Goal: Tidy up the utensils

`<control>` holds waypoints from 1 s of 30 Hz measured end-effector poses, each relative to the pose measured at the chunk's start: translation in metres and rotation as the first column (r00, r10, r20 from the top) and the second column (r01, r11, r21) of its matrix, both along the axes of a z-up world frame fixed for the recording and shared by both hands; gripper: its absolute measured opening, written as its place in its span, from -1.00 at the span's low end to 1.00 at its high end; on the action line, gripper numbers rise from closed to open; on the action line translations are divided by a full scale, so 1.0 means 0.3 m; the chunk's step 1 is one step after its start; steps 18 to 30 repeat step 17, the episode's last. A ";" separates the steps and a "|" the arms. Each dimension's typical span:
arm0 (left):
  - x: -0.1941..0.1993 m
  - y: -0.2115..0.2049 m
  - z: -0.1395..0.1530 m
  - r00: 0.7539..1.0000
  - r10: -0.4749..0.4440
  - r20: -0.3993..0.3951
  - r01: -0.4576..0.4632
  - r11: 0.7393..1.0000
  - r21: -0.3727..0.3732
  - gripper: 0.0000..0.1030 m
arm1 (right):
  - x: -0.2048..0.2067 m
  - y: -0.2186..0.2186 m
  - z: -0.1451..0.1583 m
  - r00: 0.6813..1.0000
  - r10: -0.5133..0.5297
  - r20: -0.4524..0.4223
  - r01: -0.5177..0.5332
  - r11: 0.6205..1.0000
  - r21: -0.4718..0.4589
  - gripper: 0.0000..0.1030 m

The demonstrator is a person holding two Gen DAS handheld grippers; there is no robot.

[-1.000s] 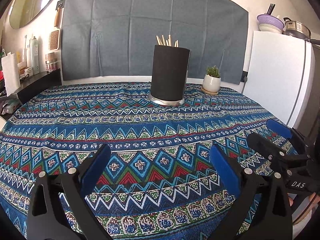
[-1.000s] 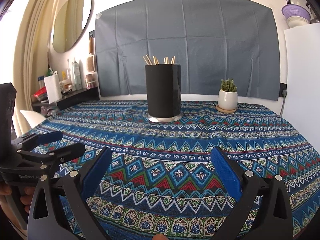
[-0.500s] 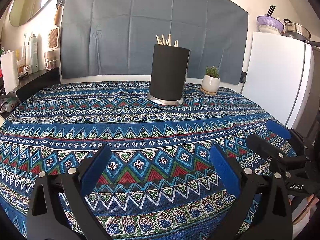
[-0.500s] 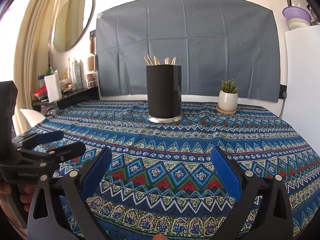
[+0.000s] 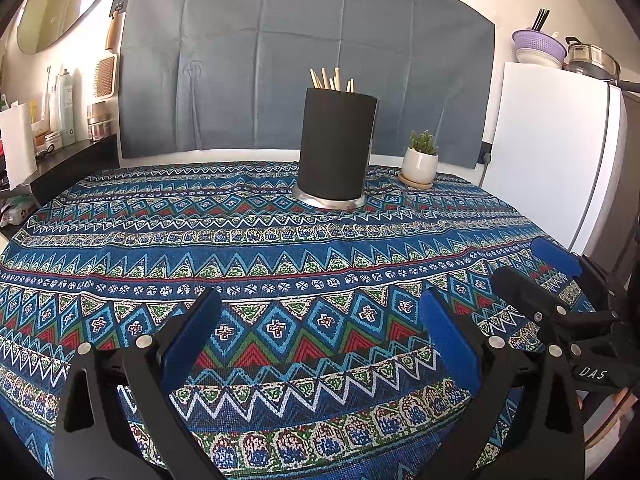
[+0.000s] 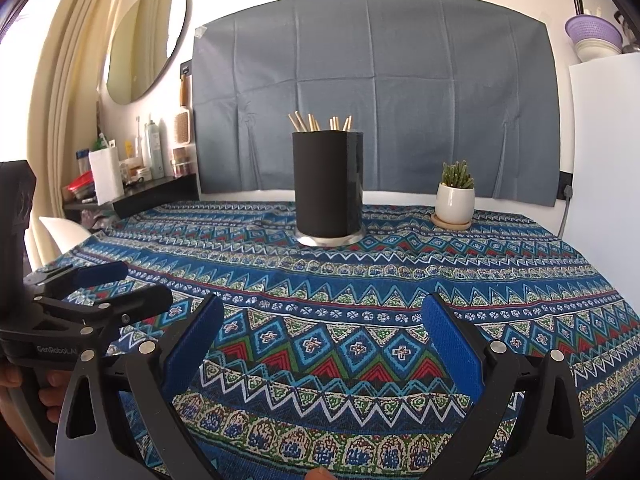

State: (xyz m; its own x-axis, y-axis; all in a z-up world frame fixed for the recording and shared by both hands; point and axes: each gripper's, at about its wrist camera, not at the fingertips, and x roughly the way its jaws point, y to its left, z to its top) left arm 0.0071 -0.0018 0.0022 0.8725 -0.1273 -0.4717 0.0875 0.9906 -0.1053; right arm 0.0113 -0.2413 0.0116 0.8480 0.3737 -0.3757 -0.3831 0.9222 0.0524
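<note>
A black cylindrical utensil holder point(image 5: 337, 146) on a metal base stands at the far middle of the table, with several wooden sticks point(image 5: 331, 79) poking out of its top; it also shows in the right wrist view point(image 6: 327, 186). My left gripper point(image 5: 320, 328) is open and empty, low over the near edge of the table. My right gripper point(image 6: 322, 330) is open and empty, also over the near edge. Each gripper appears in the other's view: the right one point(image 5: 556, 276) at the right, the left one point(image 6: 100, 284) at the left.
A patterned blue tablecloth point(image 5: 280, 240) covers the table. A small potted cactus point(image 5: 420, 160) stands right of the holder. A white fridge point(image 5: 552, 152) stands at the right. A dark shelf with bottles point(image 6: 132, 184) stands at the left.
Both grippers stay open and nearly still. The left wrist view has shifted slightly, so the holder sits a little lower and nearer in it.
</note>
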 end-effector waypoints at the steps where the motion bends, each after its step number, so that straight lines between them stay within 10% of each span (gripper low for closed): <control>1: 0.000 0.000 0.000 1.000 0.001 0.000 -0.001 1.000 0.000 0.88 | 0.000 0.000 0.000 1.000 0.000 0.000 0.000 1.000 0.000 0.84; 30: -0.003 -0.011 0.000 1.000 -0.004 0.001 0.004 1.000 0.009 0.88 | 0.000 0.002 0.000 1.000 -0.002 0.003 0.002 1.000 -0.003 0.84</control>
